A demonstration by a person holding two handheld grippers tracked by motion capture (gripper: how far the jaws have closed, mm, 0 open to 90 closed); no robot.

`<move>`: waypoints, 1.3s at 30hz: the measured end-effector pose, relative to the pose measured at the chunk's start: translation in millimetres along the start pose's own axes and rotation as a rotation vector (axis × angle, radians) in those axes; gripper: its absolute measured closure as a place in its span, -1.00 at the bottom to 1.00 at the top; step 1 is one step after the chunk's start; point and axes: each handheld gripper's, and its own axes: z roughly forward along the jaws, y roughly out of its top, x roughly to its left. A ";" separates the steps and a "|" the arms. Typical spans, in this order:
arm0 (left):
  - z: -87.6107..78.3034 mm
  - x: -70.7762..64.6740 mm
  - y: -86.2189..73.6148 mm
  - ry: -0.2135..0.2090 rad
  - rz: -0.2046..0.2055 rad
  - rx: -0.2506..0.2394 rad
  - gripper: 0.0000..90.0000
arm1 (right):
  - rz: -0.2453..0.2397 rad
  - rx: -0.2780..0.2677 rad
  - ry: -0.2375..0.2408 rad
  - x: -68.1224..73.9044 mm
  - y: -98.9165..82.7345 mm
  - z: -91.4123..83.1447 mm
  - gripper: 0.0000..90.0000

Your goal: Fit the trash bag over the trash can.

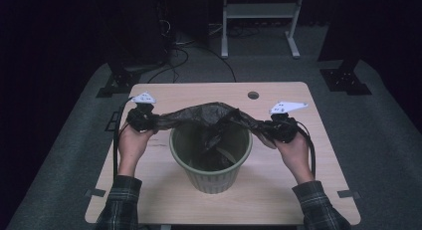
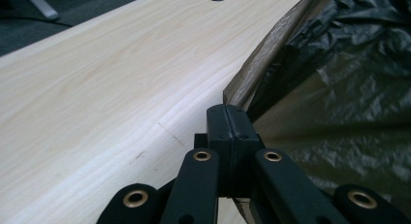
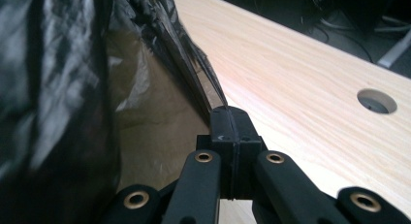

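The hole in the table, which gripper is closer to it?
Right. The right gripper sits just below the hole, slightly to its right; the left gripper is far across, beyond the bin.

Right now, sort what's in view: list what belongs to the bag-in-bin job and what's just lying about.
In the job:
- bag, stretched over the bin
- bin
- left gripper, shut on the bag's edge
- right gripper, shut on the other edge

Just there:
- table, with its cable hole
- white stand behind
- floor cables
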 end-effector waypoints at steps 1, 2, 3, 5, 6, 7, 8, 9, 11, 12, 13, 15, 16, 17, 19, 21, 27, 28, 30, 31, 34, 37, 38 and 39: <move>0.6 0.4 -2.6 0.005 0.001 0.010 1.00 | 0.001 0.004 0.007 -2.0 -1.5 1.3 1.00; 2.2 1.0 -6.6 -0.009 -0.006 0.015 1.00 | 0.006 0.013 0.006 -3.3 -3.8 2.2 1.00; 3.2 1.0 -8.0 -0.012 -0.008 0.016 1.00 | 0.017 0.021 0.013 -5.0 -7.8 2.8 1.00; 6.4 1.2 -11.7 -0.005 -0.004 0.041 1.00 | 0.022 0.019 0.017 -6.2 -11.6 3.1 1.00; 9.4 1.7 -14.8 -0.020 -0.004 0.043 1.00 | 0.025 0.024 0.016 -6.6 -13.7 3.3 1.00; 9.7 2.2 -15.8 -0.023 -0.004 0.040 1.00 | 0.029 0.027 0.021 -7.5 -17.2 3.3 1.00; 9.7 2.4 -16.2 -0.026 -0.009 0.033 1.00 | 0.032 0.021 0.024 -8.4 -18.4 2.6 0.96; 8.6 2.5 -15.9 -0.033 -0.009 0.023 1.00 | 0.036 0.011 0.026 -9.1 -19.0 1.1 0.79; 6.0 2.4 -13.6 -0.058 -0.015 -0.002 1.00 | 0.040 -0.029 0.013 -14.7 -16.7 -9.1 0.70; 5.2 1.8 -12.1 -0.056 -0.009 -0.001 1.00 | 0.054 -0.053 0.018 -18.3 -14.1 -15.5 0.62; 4.1 0.5 -9.8 -0.045 -0.001 0.002 1.00 | 0.063 -0.071 0.015 -20.8 -11.8 -20.5 0.61; 2.6 0.6 -7.4 -0.032 0.005 0.014 1.00 | 0.072 -0.122 -0.023 -28.8 -2.2 -40.4 0.52; 1.8 1.2 -7.3 -0.034 0.002 0.006 1.00 | 0.083 -0.140 -0.029 -32.6 1.5 -48.7 0.52; 1.2 1.6 -7.3 -0.040 0.000 0.000 1.00 | 0.092 -0.164 -0.026 -35.8 4.7 -57.1 0.52; 0.2 1.5 -6.9 -0.035 0.002 0.000 1.00 | 0.101 -0.219 0.005 -38.9 9.9 -70.3 0.50; 0.3 1.1 -6.4 -0.038 0.002 -0.001 1.00 | 0.093 -0.259 0.077 -35.1 19.0 -78.1 0.39; 1.9 -1.3 -5.0 -0.043 0.010 0.006 1.00 | 0.013 -0.233 0.197 -13.3 44.8 -54.7 0.19; 1.9 -1.5 -4.7 -0.045 0.011 0.005 1.00 | 0.009 -0.223 0.201 -12.6 47.1 -49.4 0.20; 1.5 -1.6 -4.5 -0.047 0.011 0.006 1.00 | 0.024 -0.205 0.227 -13.0 51.3 -36.3 0.35; 1.1 -1.5 -4.6 -0.050 0.009 0.004 1.00 | 0.036 -0.186 0.263 -13.4 52.3 -29.8 0.62; -3.0 -2.1 -6.2 -0.056 0.006 0.000 1.00 | -0.013 -0.186 0.280 -5.1 49.8 -30.1 1.00; -7.2 -3.2 -8.5 -0.058 0.012 -0.001 1.00 | -0.048 -0.202 0.316 7.1 44.9 -42.8 1.00; -8.9 -3.8 -9.5 -0.059 0.013 -0.004 1.00 | -0.063 -0.202 0.321 12.1 42.4 -47.8 1.00; -10.6 -4.8 -10.9 -0.062 0.010 -0.008 1.00 | -0.074 -0.204 0.332 16.5 39.2 -52.7 1.00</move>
